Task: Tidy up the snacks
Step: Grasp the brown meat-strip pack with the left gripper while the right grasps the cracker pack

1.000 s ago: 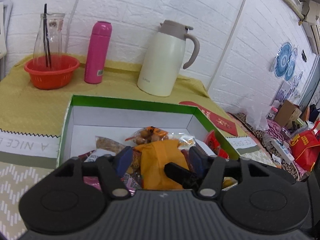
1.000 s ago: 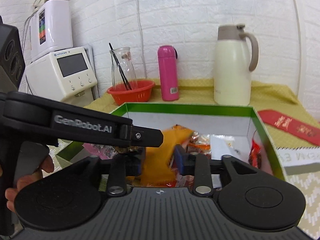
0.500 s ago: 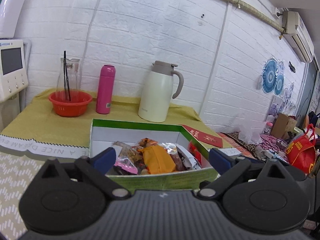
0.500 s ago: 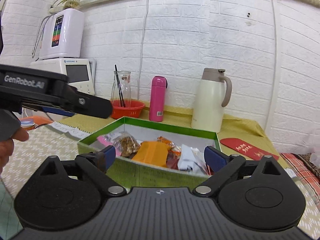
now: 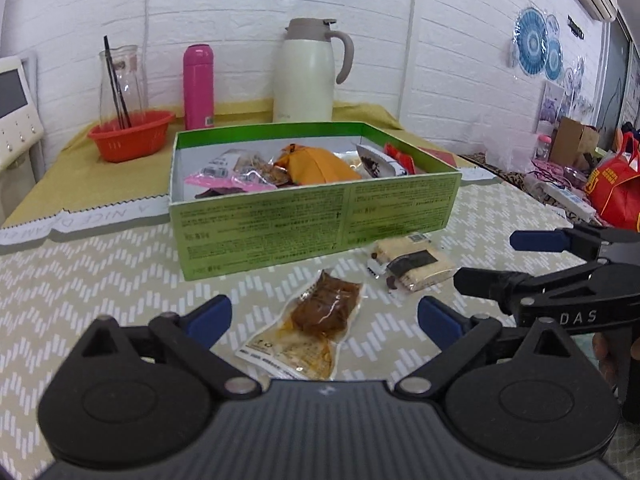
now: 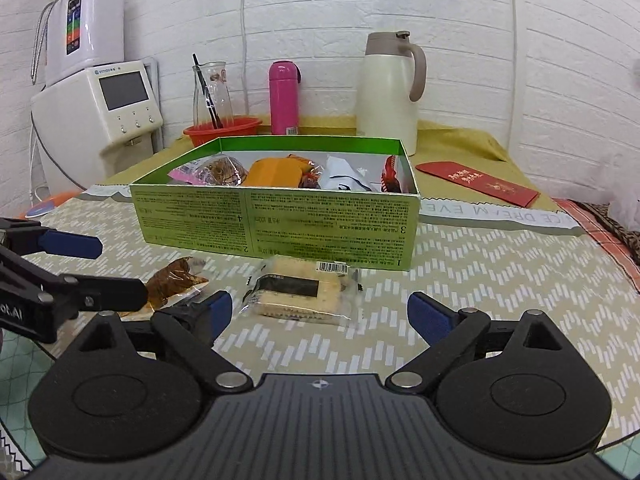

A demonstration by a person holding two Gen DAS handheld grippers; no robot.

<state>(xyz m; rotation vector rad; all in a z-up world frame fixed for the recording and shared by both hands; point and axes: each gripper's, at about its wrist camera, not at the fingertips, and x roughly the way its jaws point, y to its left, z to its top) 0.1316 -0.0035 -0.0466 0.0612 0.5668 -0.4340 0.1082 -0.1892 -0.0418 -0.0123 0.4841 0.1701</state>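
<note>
A green box [image 5: 316, 216] of snacks stands on the desk [image 5: 80, 280]. In front of it, from left to right, lie a brown snack packet [image 5: 316, 320] and a cracker packet [image 6: 300, 290]. The left claw [image 5: 320, 318], spread wide and empty, hovers over the brown packet, which lies between its tips, and the right claw [image 6: 320, 312], also spread and empty, faces the cracker packet just ahead. To grasp well, each claw should probably lower squarely over its packet's middle before closing.

A lived-in home room with white brick walls [image 6: 560, 60]. A thermos jug [image 6: 390, 88], pink flask [image 6: 283, 96] and water dispenser [image 6: 100, 112] stand by the cloth-covered bench [image 6: 500, 280]. Bags [image 5: 612, 188] and boxes [image 5: 572, 140] clutter one side.
</note>
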